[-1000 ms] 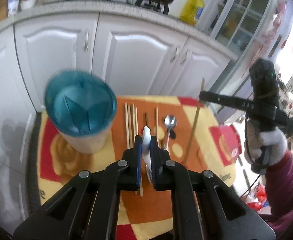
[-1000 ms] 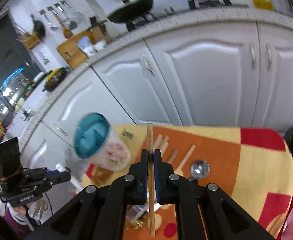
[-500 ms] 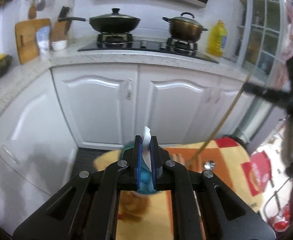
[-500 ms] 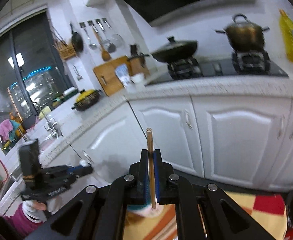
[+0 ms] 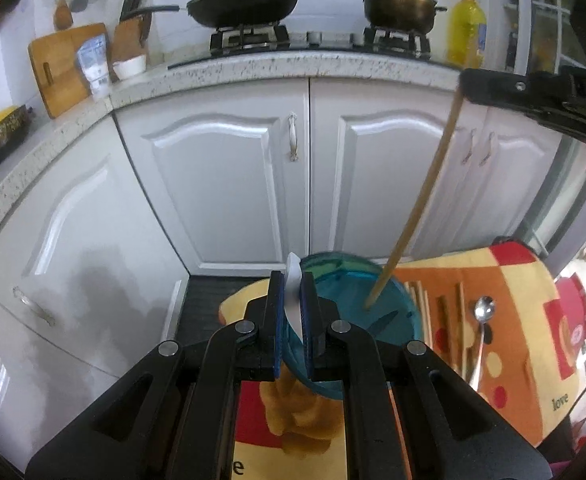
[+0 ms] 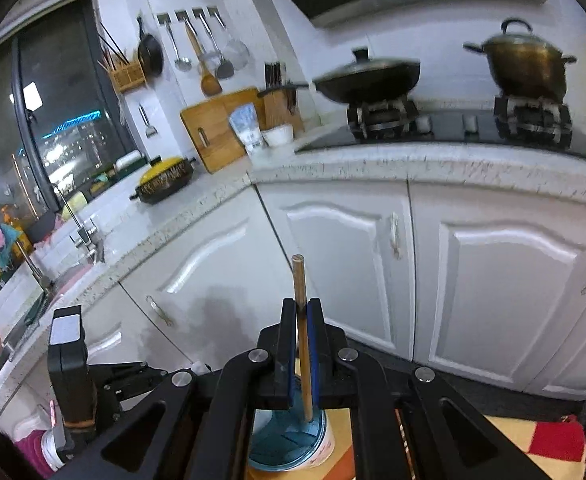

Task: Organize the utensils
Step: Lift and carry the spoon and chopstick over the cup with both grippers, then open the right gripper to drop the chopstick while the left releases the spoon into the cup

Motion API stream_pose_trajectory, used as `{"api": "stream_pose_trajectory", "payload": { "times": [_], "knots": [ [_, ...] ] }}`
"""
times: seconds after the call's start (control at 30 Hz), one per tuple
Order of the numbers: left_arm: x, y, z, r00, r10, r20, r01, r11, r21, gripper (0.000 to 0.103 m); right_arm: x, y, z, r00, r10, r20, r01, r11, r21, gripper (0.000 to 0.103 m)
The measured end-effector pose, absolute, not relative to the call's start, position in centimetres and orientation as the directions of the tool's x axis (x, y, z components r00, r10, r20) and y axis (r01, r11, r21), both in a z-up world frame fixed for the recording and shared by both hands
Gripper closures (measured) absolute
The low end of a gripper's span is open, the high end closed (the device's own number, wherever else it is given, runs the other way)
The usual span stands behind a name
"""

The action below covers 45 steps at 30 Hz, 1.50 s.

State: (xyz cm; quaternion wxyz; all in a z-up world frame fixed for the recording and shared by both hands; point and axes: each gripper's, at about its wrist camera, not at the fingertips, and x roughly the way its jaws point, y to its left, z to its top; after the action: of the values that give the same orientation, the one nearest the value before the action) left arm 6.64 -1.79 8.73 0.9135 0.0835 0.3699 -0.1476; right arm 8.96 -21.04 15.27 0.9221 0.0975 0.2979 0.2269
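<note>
My left gripper (image 5: 292, 280) is shut on a white utensil (image 5: 294, 292) and holds it upright just left of the teal-rimmed holder cup (image 5: 357, 280). My right gripper (image 6: 303, 306) is shut on a wooden chopstick (image 6: 301, 328). The chopstick (image 5: 417, 208) hangs slanted, its lower tip inside the cup's mouth. The cup (image 6: 289, 444) shows below my right gripper. Several chopsticks (image 5: 439, 304) and a metal spoon (image 5: 483, 320) lie on the orange and yellow cloth (image 5: 525, 304).
White cabinet doors (image 5: 229, 184) stand right behind the table. Above them is a speckled counter (image 5: 277, 66) with a stove, a wok (image 5: 243, 2) and a pot (image 5: 399, 2). A sink (image 6: 33, 308) is at the left.
Both grippers have tilted and lowered toward the cup. The chopstick tip has come down into the cup's mouth. The white utensil stays clamped beside the rim.
</note>
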Motion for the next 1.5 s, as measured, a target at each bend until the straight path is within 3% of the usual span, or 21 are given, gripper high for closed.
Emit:
{"api": "stream_pose_trajectory", "payload": {
  "times": [0.37,0.4,0.47,0.53,0.7,0.97,1.1,1.5],
  "knots": [
    [7.7,-1.9,5.0,0.622,-0.2,-0.757,0.272,0.962,-0.03,0.097,13.9,-18.3,7.6,0.608,0.502,-0.615,-0.326,0.864,0.383,0.097],
    [7.7,-1.8,4.9,0.62,-0.201,-0.758,0.268,0.963,-0.036,0.096,14.0,-18.3,7.4,0.606,0.508,-0.612,-0.325,0.86,0.393,0.095],
    [7.6,-1.6,4.8,0.619,-0.213,-0.756,0.268,0.962,-0.051,0.092,13.9,-18.5,7.0,0.599,0.506,-0.62,-0.318,0.862,0.395,0.079],
    [7.5,-1.5,4.7,0.608,-0.24,-0.757,0.278,0.957,-0.08,0.084,13.6,-18.8,6.8,0.601,0.5,-0.623,-0.313,0.865,0.392,0.068],
    [6.9,-1.7,5.3,0.613,-0.258,-0.747,0.282,0.954,-0.098,0.062,12.5,-20.0,6.7,0.597,0.51,-0.619,-0.301,0.858,0.416,0.068],
    [5.7,-1.4,6.9,0.638,-0.257,-0.726,0.273,0.957,-0.099,0.061,9.8,-21.4,6.3,0.598,0.498,-0.628,-0.283,0.864,0.416,0.068],
    [4.7,-1.7,8.0,0.662,-0.257,-0.704,0.276,0.957,-0.09,0.054,8.3,-22.0,6.3,0.605,0.485,-0.632,-0.276,0.872,0.405,0.067],
    [1.1,-4.6,10.2,0.688,-0.299,-0.661,0.33,0.94,-0.083,0.049,2.0,-25.2,6.9,0.656,0.395,-0.644,-0.221,0.915,0.336,0.062]
  ]
}}
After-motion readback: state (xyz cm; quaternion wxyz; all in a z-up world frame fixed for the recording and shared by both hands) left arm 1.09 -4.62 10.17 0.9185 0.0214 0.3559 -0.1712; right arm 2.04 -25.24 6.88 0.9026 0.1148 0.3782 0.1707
